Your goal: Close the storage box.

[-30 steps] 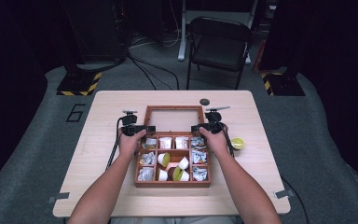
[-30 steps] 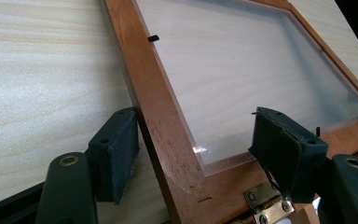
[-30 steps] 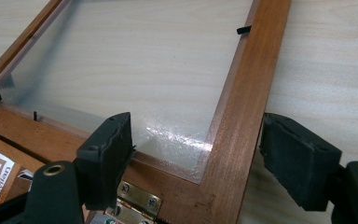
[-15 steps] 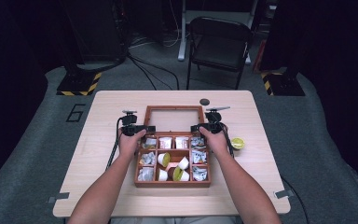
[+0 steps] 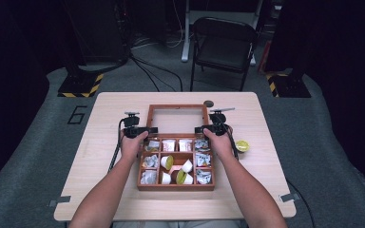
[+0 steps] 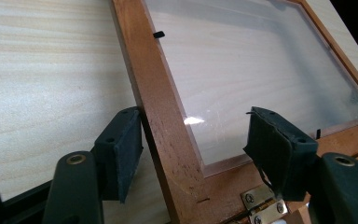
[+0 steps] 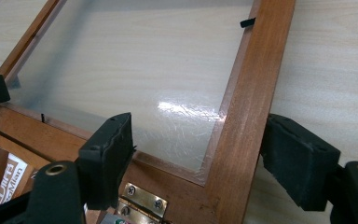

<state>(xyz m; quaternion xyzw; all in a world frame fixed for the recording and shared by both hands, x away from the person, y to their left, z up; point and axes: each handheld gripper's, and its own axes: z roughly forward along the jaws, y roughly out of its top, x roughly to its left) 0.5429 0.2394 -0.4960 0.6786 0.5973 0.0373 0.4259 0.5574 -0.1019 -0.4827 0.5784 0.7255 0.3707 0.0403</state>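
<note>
Presently listed: wooden box (image 5: pixel 176 186) on tabletop (image 5: pixel 100 123), compartments holding packets and small cups; its glazed lid (image 5: pixel 177 119) lies flat open behind it. Left tongs (image 6: pixel 193 151) straddle the lid's left rail, jaws just closing, outer pad at the wood, inner clear. Right tongs (image 7: pixel 198 158) straddle the right rail, apart.

My left arm: comes in from the bottom, stretched forward over the table.
My right arm: the same on the other side, stretched forward.
My left gripper (image 5: pixel 145 130): points to the middle. Its jaws have just been closing, one on each side of the lid frame (image 6: pixel 161 100).
My right gripper (image 5: pixel 204 129): points to the middle, jaws apart around the frame.
</note>
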